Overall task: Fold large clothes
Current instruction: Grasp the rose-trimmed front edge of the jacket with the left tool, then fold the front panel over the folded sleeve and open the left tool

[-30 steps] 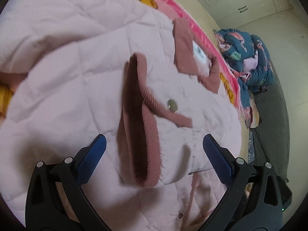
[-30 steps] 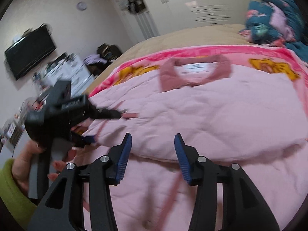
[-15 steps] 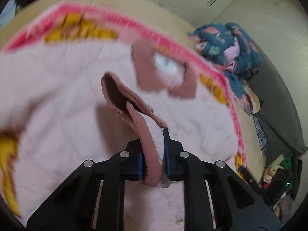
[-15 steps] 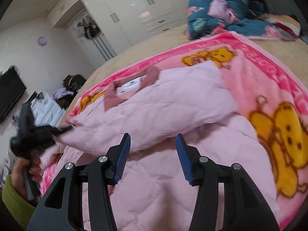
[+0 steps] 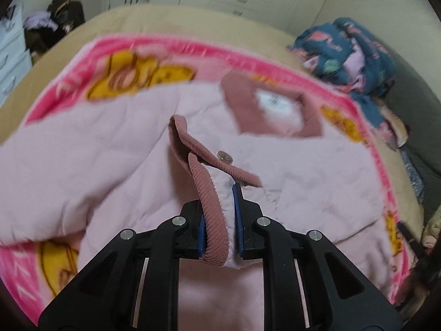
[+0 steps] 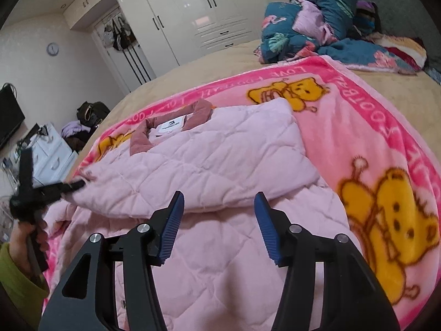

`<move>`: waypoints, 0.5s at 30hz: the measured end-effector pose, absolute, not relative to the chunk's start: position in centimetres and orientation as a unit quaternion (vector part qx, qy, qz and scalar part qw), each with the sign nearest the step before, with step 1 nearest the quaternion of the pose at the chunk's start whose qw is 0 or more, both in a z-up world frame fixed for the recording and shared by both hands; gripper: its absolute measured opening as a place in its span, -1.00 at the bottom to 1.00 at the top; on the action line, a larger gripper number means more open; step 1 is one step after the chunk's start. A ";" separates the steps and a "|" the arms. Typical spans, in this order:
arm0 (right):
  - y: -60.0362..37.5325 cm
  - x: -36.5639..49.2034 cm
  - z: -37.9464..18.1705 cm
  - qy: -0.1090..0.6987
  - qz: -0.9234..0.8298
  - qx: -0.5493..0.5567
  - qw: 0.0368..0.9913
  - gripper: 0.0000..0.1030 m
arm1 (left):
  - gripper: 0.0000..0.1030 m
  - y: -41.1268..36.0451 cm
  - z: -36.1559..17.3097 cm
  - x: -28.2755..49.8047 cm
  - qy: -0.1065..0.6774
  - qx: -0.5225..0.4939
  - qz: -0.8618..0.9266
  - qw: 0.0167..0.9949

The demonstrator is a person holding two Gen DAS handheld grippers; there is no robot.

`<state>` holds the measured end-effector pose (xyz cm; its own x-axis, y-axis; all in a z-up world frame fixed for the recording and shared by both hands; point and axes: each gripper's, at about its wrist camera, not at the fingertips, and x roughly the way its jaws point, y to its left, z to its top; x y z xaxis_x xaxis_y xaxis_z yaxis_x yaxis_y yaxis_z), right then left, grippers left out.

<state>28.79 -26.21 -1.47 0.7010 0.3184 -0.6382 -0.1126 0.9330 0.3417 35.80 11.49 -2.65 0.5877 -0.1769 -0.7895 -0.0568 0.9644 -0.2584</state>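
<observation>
Lay spread on the pink bear-print blanket (image 6: 366,149) over the bed (image 6: 198,66): the pale pink quilted jacket (image 6: 220,165), collar (image 6: 171,127) toward the far side.

Held at the left: the left gripper (image 5: 219,220), its fingers (image 5: 237,215) clamped together on the ribbed dusty-pink sleeve cuff (image 5: 212,215), with the snap button (image 5: 224,156) just beyond. Seen from the right wrist too, that gripper (image 6: 78,184) in the person's hand (image 6: 29,237), gripping the jacket at its left edge.

Hovered at the right: the right gripper (image 6: 217,223), fingers apart with nothing between them, above the jacket's lower part.

Judged early in the fold: 1 sleeve already laid across the body, the lower body not yet folded up, several folds probably left.

Compared with 1 second earlier: left fingers then wide apart on either side of the cuff, now shut on it and lifted a little. Right jaws just been opening, nothing between them, and swung rightward, bringing more of the blanket's right side into view.
</observation>
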 end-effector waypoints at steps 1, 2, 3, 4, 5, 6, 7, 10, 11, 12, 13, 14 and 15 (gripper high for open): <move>-26.1 29.2 -1.5 0.370 0.119 0.134 0.912 0.04 | -0.81 11.8 -3.5 35.8 0.459 -0.131 -0.030 0.878; -25.9 29.4 -1.6 0.371 0.120 0.128 0.912 0.04 | -0.80 11.9 -3.9 35.6 0.461 -0.130 -0.029 0.877; -25.4 29.9 -1.6 0.375 0.119 0.118 0.912 0.05 | -0.79 12.0 -4.3 35.5 0.464 -0.126 -0.029 0.876; -25.2 30.3 -1.6 0.376 0.117 0.111 0.912 0.06 | -0.78 12.1 -4.5 35.5 0.466 -0.122 -0.028 0.876; -24.8 30.8 -1.6 0.378 0.117 0.105 0.913 0.06 | -0.77 12.2 -4.8 35.4 0.468 -0.120 -0.027 0.875; -24.6 31.2 -1.6 0.379 0.116 0.100 0.913 0.08 | -0.76 12.2 -5.0 35.4 0.470 -0.120 -0.027 0.874; -24.1 32.0 -1.6 0.383 0.114 0.089 0.912 0.12 | -0.75 12.3 -5.2 35.5 0.472 -0.121 -0.027 0.873; -23.2 33.8 -2.0 0.394 0.109 0.066 0.910 0.18 | -0.71 12.4 -5.9 35.3 0.478 -0.124 -0.025 0.870; -23.0 34.3 -2.2 0.399 0.107 0.062 0.908 0.18 | -0.69 12.6 -6.3 35.3 0.479 -0.128 -0.024 0.868; -23.0 34.8 -2.5 0.404 0.106 0.059 0.907 0.19 | -0.68 12.6 -6.5 35.3 0.480 -0.131 -0.025 0.867; -22.9 35.6 -3.0 0.413 0.105 0.054 0.903 0.19 | -0.67 12.7 -6.6 35.3 0.480 -0.133 -0.025 0.867; -22.9 36.1 -3.5 0.421 0.101 0.052 0.900 0.19 | -0.66 12.7 -6.7 35.3 0.480 -0.134 -0.024 0.867; -22.9 36.5 -4.0 0.428 0.097 0.051 0.897 0.19 | -0.65 12.8 -6.8 35.2 0.479 -0.136 -0.024 0.867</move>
